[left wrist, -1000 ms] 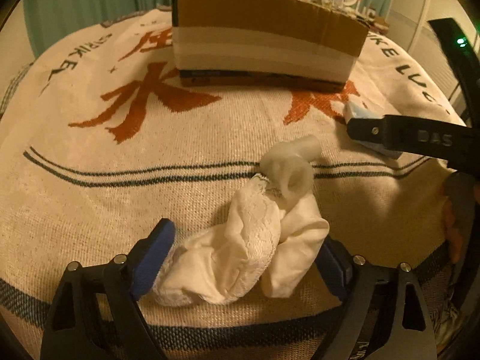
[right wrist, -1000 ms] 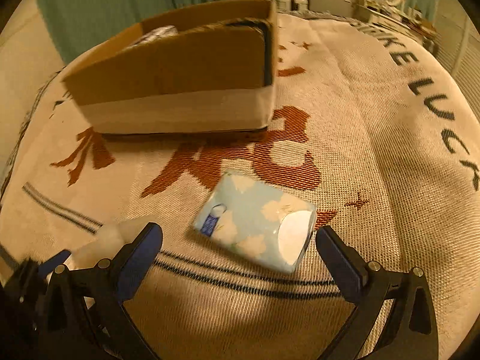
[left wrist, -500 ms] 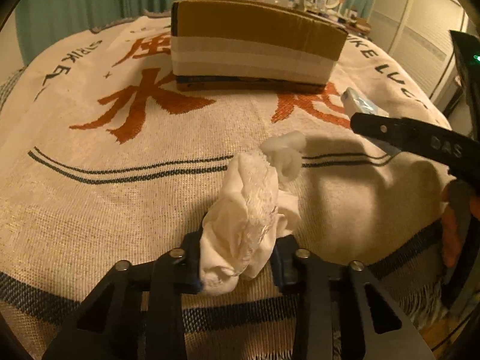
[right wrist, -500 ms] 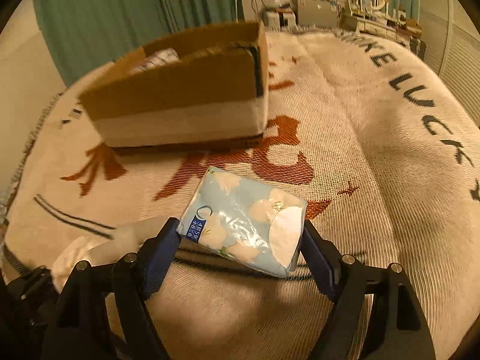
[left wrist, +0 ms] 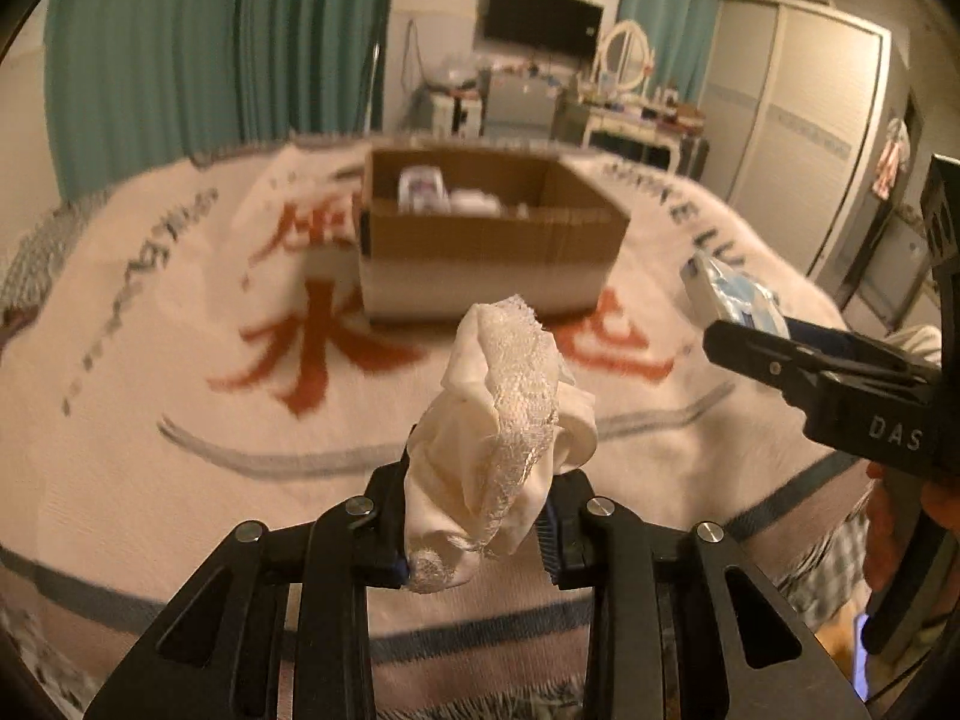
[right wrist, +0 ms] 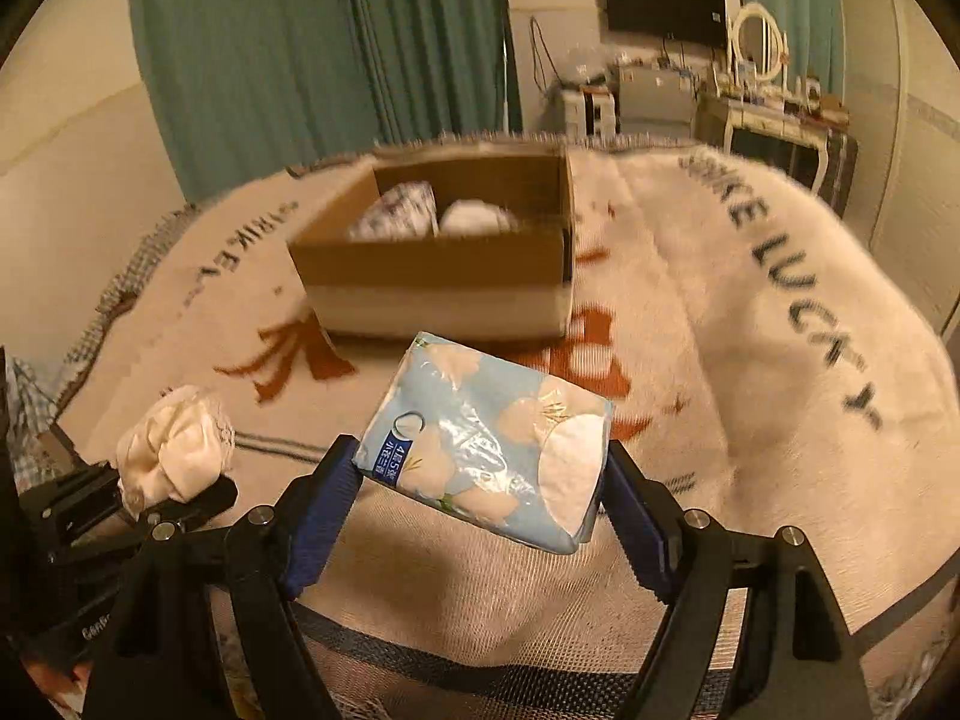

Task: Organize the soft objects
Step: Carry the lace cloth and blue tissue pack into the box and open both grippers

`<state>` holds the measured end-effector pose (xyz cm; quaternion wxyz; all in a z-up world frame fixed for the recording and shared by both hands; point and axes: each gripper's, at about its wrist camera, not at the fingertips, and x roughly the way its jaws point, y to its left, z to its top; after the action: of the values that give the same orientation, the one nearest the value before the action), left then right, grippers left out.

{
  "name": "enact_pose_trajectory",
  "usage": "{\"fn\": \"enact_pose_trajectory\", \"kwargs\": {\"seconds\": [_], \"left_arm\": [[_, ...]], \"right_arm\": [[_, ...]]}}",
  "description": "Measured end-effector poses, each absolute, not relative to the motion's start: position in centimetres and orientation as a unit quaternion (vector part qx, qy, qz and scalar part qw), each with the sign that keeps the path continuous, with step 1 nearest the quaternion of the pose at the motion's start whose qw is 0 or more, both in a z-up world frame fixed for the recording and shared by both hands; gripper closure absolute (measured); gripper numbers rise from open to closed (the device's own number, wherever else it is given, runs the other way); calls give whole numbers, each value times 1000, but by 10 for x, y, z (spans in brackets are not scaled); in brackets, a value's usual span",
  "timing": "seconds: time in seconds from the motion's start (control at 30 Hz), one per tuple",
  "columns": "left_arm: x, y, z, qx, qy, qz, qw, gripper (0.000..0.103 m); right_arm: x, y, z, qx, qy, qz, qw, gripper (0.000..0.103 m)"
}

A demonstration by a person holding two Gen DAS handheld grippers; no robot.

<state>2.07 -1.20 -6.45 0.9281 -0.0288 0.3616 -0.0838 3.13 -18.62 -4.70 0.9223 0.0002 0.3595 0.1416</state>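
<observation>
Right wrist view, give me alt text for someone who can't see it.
The right gripper holds a blue floral tissue pack in its jaws above a cream blanket. Ahead sits an open cardboard box; at left, the left gripper holds a white cloth bundle.

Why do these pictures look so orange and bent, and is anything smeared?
Left wrist view: warm room light tints everything orange; the blanket lettering and box are smeared by blur, the cloth stays sharp. Right wrist view: the fisheye lens bows the blanket's edge, dark corners ring the frame, and glare glints on the tissue pack.
</observation>
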Motion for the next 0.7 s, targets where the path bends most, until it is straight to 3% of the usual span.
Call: {"fn": "enact_pose_trajectory", "kwargs": {"seconds": [0.37,0.7], "left_arm": [[88,-4,6,-5,297,-91,950,73],[199,-8,32,2,271,-84,959,72]], "right_arm": [[84,-167,40,-42,274,161,947,24],[182,-153,69,-41,243,170,954,24]]}}
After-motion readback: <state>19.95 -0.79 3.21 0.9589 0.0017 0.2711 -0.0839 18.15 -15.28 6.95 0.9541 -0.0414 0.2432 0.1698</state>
